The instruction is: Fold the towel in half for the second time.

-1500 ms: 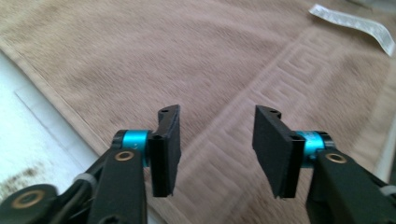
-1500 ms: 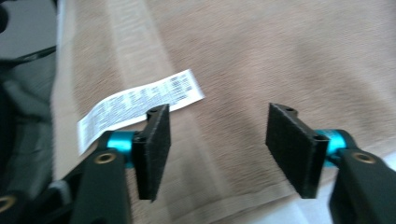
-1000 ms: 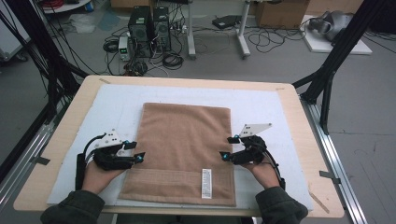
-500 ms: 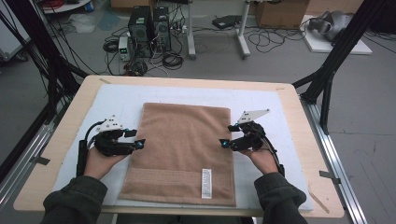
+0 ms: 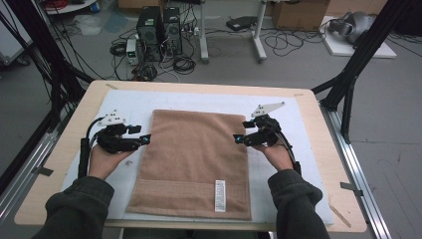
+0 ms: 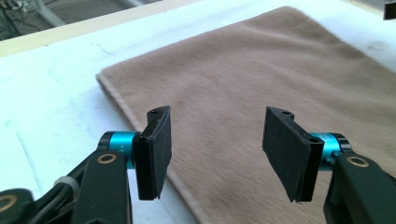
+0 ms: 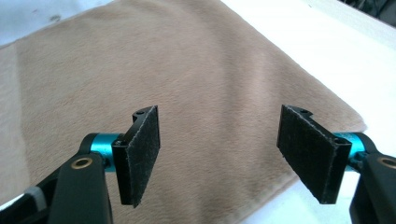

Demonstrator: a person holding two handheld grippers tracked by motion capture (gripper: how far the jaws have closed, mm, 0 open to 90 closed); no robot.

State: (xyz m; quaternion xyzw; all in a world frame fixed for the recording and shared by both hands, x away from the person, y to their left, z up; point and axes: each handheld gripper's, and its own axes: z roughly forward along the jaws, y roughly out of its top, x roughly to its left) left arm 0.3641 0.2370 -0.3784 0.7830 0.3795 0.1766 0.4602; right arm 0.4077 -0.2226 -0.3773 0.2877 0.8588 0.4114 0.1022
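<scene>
Beyond my table [image 5: 318, 199] I see two computer towers [image 5: 159, 27], tangled cables [image 5: 186, 62], and a cardboard box [image 5: 296, 12] on the floor.

Evenly lit from overhead, soft and diffuse, without hard shadows. Faint shade only under the hands and sleeves at the near edge of the table [image 5: 199, 88]. Mild glare off the white mat [image 5: 129, 102], washed out nearly to blank in both gripper views. Somewhat grainy and soft in the high view, dimmer toward the far floor. Towel [image 6: 261, 79] pile slightly blurred close to the lens; pads [image 7: 140, 154] sharp.
</scene>
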